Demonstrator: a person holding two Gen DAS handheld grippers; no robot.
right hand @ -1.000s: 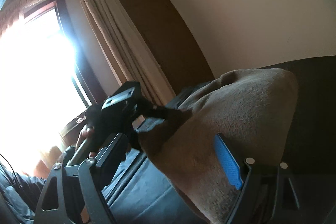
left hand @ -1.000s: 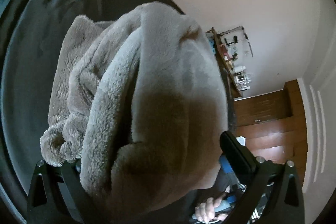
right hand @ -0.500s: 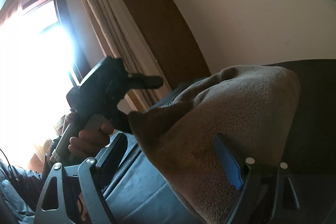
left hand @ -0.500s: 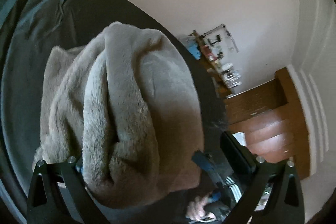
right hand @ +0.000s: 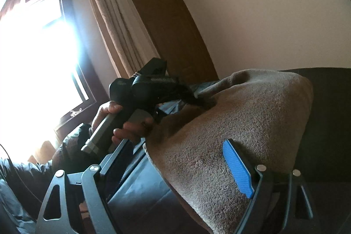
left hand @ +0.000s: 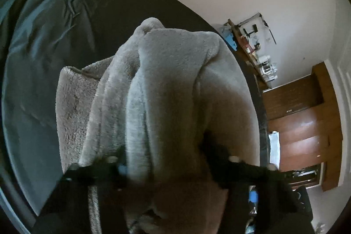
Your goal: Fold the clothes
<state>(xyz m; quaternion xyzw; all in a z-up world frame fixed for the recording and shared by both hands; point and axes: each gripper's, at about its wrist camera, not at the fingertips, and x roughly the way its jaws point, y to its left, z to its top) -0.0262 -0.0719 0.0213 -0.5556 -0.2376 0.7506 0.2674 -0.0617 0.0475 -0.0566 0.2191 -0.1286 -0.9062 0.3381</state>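
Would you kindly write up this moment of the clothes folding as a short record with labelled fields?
garment: grey-brown fleece garment, bunched and lifted
surface: dark bed cover below it
left gripper: jaws closing, fleece between them
left hand: on the gripper's handle, seen from the right wrist
right gripper: jaws wide, fleece draped between them; a grip cannot be told
background: bright window, curtain, wooden drawers
stage: fold not yet laid flat
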